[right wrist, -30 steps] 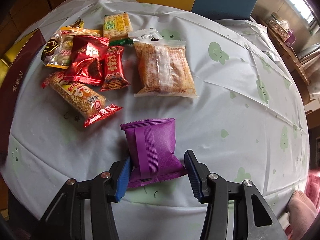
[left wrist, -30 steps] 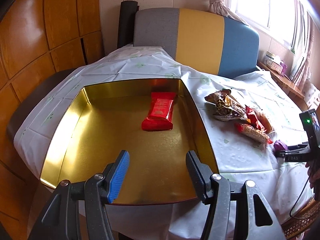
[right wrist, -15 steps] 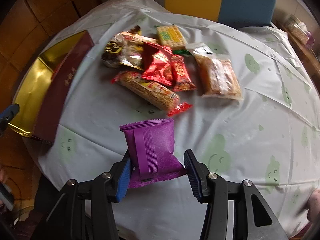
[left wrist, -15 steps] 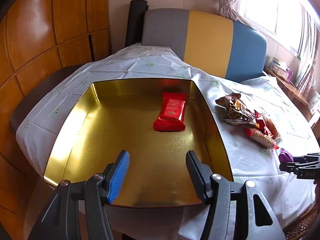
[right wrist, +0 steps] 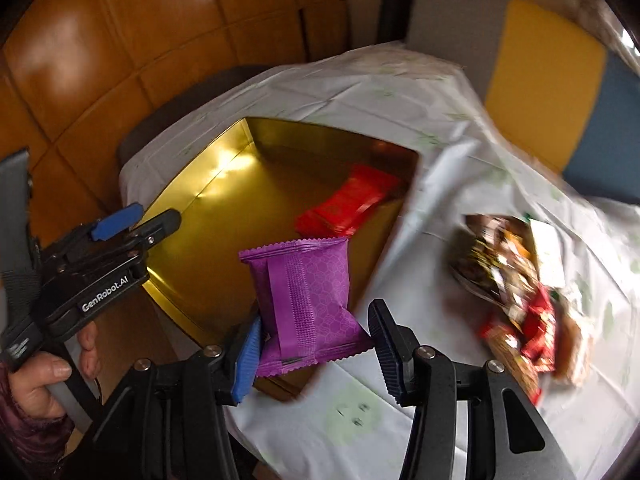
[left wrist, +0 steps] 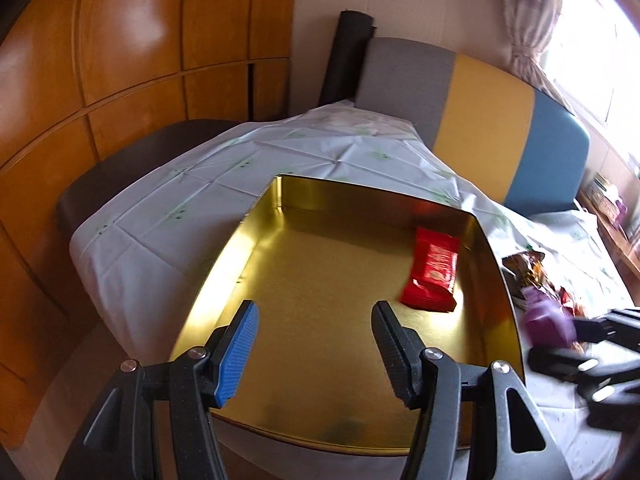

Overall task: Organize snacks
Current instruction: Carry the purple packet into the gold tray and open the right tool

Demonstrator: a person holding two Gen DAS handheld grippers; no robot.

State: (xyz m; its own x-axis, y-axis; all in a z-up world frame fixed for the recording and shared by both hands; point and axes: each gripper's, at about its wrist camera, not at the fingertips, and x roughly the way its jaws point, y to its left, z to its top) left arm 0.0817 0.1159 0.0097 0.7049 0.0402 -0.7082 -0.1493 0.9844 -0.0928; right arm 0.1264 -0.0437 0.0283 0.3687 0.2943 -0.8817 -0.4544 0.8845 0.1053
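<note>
Since a sec ago the right gripper (right wrist: 314,354) has swung over from the snack pile (right wrist: 520,300) to the near corner of the gold tin (right wrist: 192,216), clamping the purple packet (right wrist: 304,304) by its lower end, clear of the tablecloth (right wrist: 460,152). Pile is blurring, labels unreadable. Left gripper (left wrist: 316,348), w/ a hand (right wrist: 44,376) on its handle, is hanging wide open over the tin w/ nothing between the jaws; it's shifted, so the red packet (left wrist: 434,276) inside now sits right of it. Wood panels (left wrist: 140,40) & a striped chair back (left wrist: 480,112) are standing behind.

Clothed table (left wrist: 280,160): gold tin (left wrist: 248,240), snacks (right wrist: 516,296)
</note>
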